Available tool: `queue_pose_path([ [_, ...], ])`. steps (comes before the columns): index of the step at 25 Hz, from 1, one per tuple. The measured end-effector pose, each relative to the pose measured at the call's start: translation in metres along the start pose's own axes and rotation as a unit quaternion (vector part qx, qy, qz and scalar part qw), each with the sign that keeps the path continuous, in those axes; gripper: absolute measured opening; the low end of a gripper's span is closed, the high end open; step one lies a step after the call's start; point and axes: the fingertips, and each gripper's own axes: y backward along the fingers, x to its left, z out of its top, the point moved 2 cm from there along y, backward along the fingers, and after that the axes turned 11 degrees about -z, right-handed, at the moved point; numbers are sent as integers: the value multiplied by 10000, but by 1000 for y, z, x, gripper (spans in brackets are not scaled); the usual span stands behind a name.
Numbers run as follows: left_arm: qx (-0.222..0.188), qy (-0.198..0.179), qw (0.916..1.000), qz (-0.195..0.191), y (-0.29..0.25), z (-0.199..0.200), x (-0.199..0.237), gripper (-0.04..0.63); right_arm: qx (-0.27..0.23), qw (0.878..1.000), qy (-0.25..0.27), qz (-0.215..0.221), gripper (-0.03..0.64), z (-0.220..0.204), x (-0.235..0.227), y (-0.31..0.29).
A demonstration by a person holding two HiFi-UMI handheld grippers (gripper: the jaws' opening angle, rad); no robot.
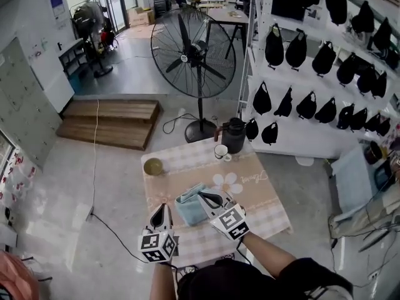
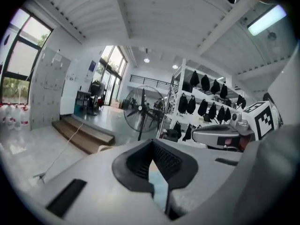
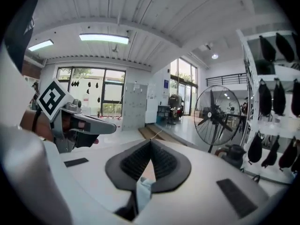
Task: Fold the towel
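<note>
Head view: towel (image 1: pixel 189 208) inside table (image 1: pixel 265 195) edges

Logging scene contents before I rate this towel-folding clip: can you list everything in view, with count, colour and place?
table: one, pink checked cloth, centre
towel: one, pale blue, near side of the table, between the grippers
bowl: one, olive, table's left side
jug: one, dark, table's far edge
cup: one, white, beside the jug
fan: one, black, on the floor beyond the table
wooden platform: one, brown, floor at far left
bags: many, black, on the rack
rack: one, white, right
left gripper: one, white, black jaws, shut, left of the towel
right gripper: one, same colours, shut on the towel's edge
</note>
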Motion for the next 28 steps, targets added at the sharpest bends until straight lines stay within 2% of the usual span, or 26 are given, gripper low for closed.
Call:
queue_pose_path([
  [3, -390, -436, 9983, 65, 12, 46, -3, 5, -455, 9986, 27, -258, 2, 42, -9, 12],
  [7, -521, -717, 9958, 237, 23, 67, -7, 5, -659, 9960, 29, -597, 2, 58, -15, 28],
  [12, -776, -807, 9936, 141, 25, 79, -19, 5, -855, 9939, 49, -702, 2, 63, -17, 32],
  [15, -753, -848, 9935, 38, 23, 81, -25, 5, -923, 9926, 225, -756, 2, 64, -12, 32],
  [19, -828, -884, 9926, 1, 27, 84, -26, 5, -915, 9925, 156, -790, 2, 65, -11, 34],
  [25, -795, -890, 9927, 153, 30, 81, -17, 5, -950, 9913, 162, -900, 2, 66, -17, 40],
  [28, -836, -903, 9924, 75, 30, 80, -22, 5, -1009, 9896, 409, -940, 2, 65, -17, 43],
])
